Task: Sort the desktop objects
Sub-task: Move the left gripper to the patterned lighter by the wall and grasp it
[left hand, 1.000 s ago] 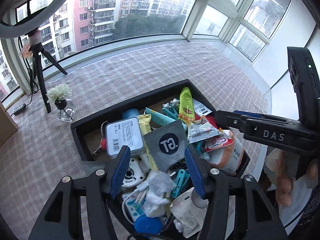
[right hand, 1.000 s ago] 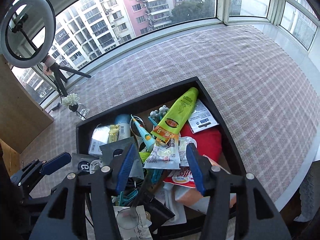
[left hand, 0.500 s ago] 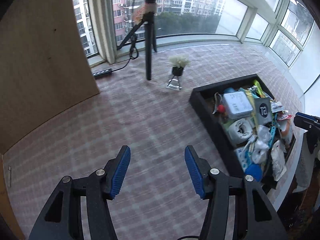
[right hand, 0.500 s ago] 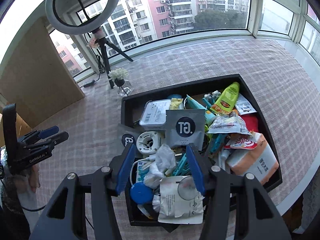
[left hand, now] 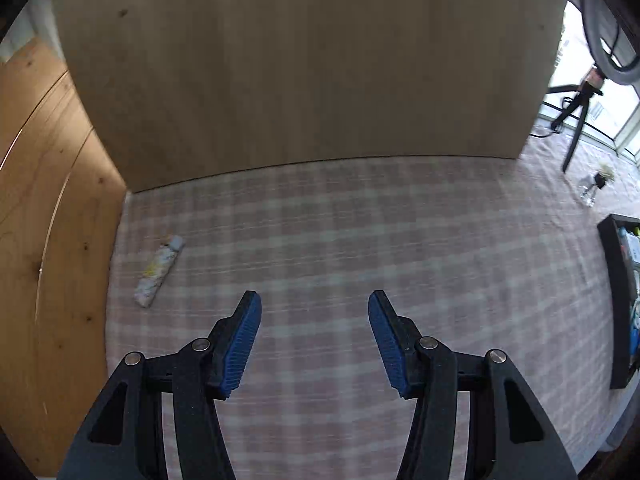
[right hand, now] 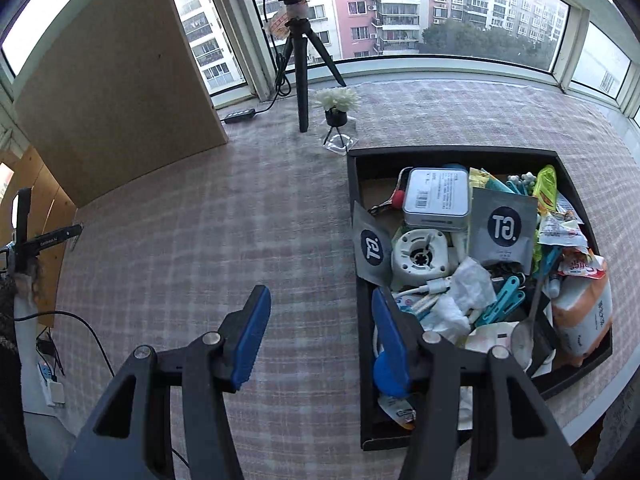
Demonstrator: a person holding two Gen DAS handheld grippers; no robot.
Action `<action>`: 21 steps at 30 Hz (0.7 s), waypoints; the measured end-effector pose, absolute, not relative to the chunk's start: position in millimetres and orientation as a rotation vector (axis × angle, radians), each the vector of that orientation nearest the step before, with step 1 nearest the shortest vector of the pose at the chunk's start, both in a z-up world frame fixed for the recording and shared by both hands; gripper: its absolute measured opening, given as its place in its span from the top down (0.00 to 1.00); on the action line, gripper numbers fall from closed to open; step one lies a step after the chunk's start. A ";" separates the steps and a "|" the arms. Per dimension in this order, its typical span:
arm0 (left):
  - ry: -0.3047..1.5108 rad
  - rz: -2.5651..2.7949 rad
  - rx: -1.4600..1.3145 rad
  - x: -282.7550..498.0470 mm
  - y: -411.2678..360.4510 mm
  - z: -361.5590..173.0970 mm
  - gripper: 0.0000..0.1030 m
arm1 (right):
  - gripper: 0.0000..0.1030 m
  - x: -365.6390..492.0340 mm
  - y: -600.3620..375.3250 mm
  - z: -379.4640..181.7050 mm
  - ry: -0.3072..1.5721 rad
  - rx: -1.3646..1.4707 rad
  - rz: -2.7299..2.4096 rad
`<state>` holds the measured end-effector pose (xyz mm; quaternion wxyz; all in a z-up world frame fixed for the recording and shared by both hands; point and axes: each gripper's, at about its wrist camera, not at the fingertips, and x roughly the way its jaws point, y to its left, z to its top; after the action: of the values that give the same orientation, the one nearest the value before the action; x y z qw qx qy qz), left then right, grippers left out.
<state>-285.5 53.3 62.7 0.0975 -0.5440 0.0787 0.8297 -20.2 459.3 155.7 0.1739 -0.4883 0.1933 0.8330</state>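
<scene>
A black tray [right hand: 456, 153] on the checked cloth holds several mixed items: a grey tin [right hand: 436, 199], a grey GT pouch [right hand: 503, 229], a white round device [right hand: 419, 258], teal pegs [right hand: 502, 305] and a metal spoon [right hand: 527, 330]. My right gripper [right hand: 318, 312] stands open over the tray's left rim, nothing between its blue pads. My left gripper [left hand: 314, 318] is open and empty above bare cloth. A small patterned tube [left hand: 159, 271] lies alone to its left. The tray's edge [left hand: 610, 292] shows at the far right there. The left gripper [right hand: 48, 238] appears at the far left of the right wrist view.
A wooden board [left hand: 304, 64] stands upright behind the cloth, with wood panels [left hand: 44, 240] to its left. A ring-light tripod [right hand: 301, 68], a small flower pot [right hand: 337, 110] and a power strip [right hand: 239, 115] stand near the windows. Cables hang off the table's left edge [right hand: 76, 320].
My left gripper has swung far left, from above the tray to bare cloth by the wooden board. The right gripper has shifted left to the tray's left rim. Both stayed open.
</scene>
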 end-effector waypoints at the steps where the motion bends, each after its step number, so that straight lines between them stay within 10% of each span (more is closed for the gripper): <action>1: 0.220 2.467 -1.638 -292.4 34.8 58.8 0.49 | 0.49 -23.1 455.1 154.6 0.555 -1.393 2.364; 21: 0.327 2.395 -1.764 -356.0 -34.1 -8.0 0.51 | 0.49 -61.0 438.2 129.1 0.632 -1.524 2.264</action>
<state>-356.0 -34.1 -8.0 0.0746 -0.5879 0.1091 0.7981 -61.0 438.2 129.1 0.1694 -0.5360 0.2225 0.7965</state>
